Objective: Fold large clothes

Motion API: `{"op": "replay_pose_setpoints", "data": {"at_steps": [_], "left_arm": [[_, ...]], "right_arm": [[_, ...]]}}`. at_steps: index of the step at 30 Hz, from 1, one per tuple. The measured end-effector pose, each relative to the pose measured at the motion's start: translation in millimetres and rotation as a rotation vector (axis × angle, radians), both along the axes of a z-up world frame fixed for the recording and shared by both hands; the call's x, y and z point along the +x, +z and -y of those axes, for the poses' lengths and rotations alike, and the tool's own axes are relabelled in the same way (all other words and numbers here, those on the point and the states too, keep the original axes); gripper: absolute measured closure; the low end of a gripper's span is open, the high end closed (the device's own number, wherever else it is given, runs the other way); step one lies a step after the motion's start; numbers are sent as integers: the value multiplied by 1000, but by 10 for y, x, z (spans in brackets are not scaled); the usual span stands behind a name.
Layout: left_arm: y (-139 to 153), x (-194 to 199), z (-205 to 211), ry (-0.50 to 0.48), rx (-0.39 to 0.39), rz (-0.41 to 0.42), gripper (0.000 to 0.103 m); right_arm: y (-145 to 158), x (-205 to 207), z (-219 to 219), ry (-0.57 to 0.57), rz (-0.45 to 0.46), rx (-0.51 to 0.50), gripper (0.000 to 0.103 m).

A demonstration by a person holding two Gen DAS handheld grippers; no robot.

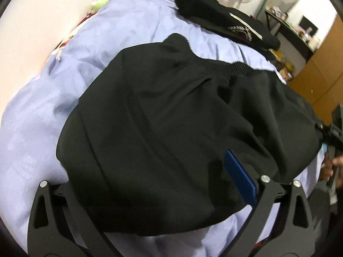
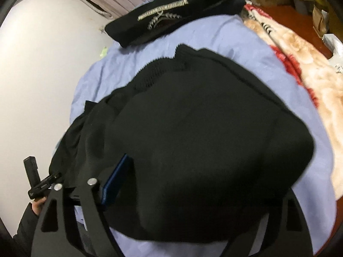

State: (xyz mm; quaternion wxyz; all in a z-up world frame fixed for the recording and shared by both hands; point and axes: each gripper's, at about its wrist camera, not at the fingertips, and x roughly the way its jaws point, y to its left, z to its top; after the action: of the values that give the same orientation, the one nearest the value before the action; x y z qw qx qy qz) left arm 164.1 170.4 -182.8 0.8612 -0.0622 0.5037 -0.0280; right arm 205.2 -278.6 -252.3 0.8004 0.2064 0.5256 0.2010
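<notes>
- While both tools hang over the bed, the black garment (image 1: 171,128) lies in a rounded, part-folded heap on the lilac sheet (image 1: 64,85), ribbed hem (image 1: 225,65) turned to the far side
- Left gripper (image 1: 150,192): jaws spread wide; the blue pad (image 1: 240,177) of one finger sits on the near edge of the cloth, the other finger is off to the side and largely covered by fabric. Whether any cloth is pinched, I cannot tell
- Right gripper (image 2: 193,182): also spread wide; one blue pad (image 2: 115,182) rests at the heap's left flank, the opposite finger is hidden under the bulge. No firm hold is visible
- Far end of the bed: a second black garment (image 2: 167,15) with a pale emblem, already folded, well apart from the working piece
- Right edge: a cream and red blanket (image 2: 300,68) runs just beside the sheet
- Risks, as judged:
  - closing on one layer only would drag the top ply and undo the fold
  - loose folds at the left flank may bunch if the two sides are lifted unevenly
  - dark cloth against dark fingers hides the edge, inviting a missed grasp
</notes>
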Motion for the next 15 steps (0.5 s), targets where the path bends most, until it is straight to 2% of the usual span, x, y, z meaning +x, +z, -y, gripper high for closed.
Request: {"op": "replay_pose_setpoints", "data": {"at_steps": [1,2,3,4,5,8,13,15], "left_arm": [[11,-16,-5,-6,-5,4,9],[31,-36,-14,-3,-20,10,13],[69,-62,-46,8,-42,21,18],[138,-101,-93,31,-55,38,32],[176,-130,-121,43,-68,47,44],[326,-255,-155,37,-108,75,56],[579,-429,-47,8,-120,104,58],[689,-514,30,-22,-164,121,58]], "right_arm": [[12,10,6,3,-8,-2,28],[52,17,31,-5,-6,-5,48],[104,10,73,-15,-2,2,56],[195,-27,128,-18,16,32,66],[248,-56,144,-13,31,42,69],[428,-195,143,1,69,48,73],[712,-513,186,6,104,111,76],[847,-685,211,27,116,118,77]]}}
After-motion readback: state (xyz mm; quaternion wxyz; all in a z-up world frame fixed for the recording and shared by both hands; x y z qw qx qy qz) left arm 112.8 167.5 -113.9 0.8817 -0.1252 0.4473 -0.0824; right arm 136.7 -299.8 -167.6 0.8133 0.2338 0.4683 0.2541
